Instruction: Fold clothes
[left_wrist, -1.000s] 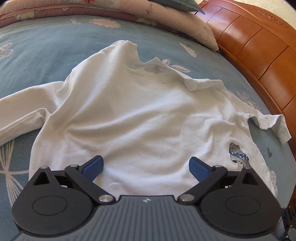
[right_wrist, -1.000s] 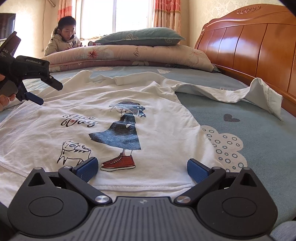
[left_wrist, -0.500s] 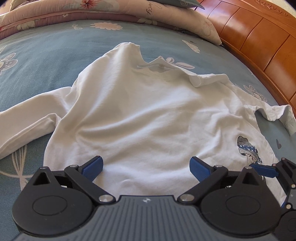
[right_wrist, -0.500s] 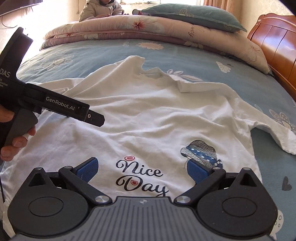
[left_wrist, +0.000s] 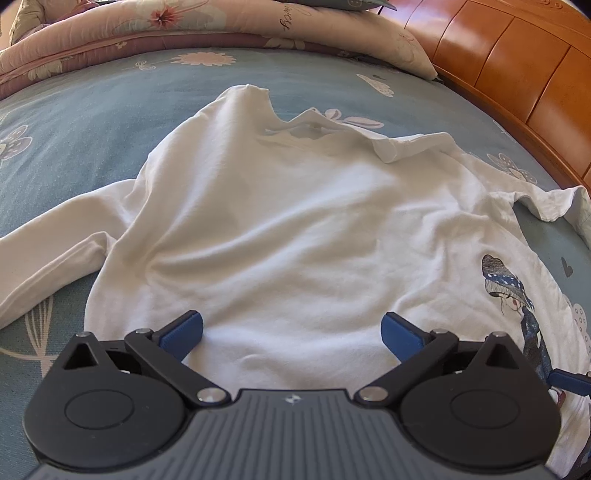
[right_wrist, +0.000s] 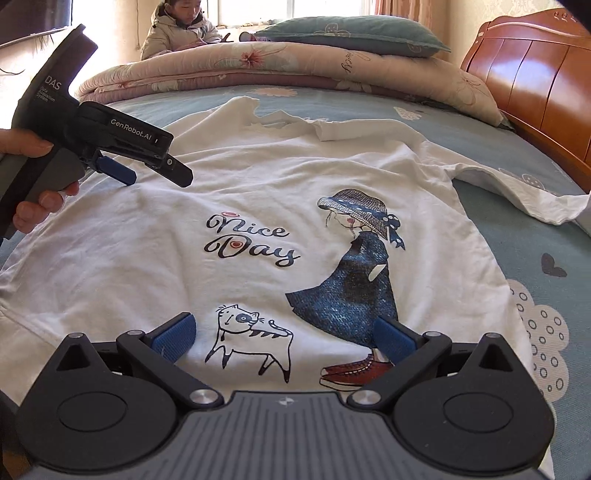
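A white long-sleeved shirt (left_wrist: 295, 229) (right_wrist: 258, 192) lies spread front-up on the blue bedspread, printed with "Nice Day", a girl in a blue dress and a cat. Its collar points to the far end; one sleeve (left_wrist: 48, 266) trails left, the other (right_wrist: 517, 184) right. My left gripper (left_wrist: 291, 332) hovers open over the shirt's plain left part, nothing between its blue pads. In the right wrist view the left gripper (right_wrist: 122, 173) shows at the left, held by a hand. My right gripper (right_wrist: 284, 338) stands open above the hem, over the cat print.
A folded floral quilt (right_wrist: 277, 62) and a green pillow (right_wrist: 351, 33) lie along the far side of the bed. An orange wooden headboard (right_wrist: 535, 81) (left_wrist: 517, 66) runs along the right. A person in a pale jacket (right_wrist: 177, 29) sits behind the quilt.
The right gripper has drawn back toward the hem, so the whole print now shows. The left gripper has shifted only slightly over the shirt. Both stay open.
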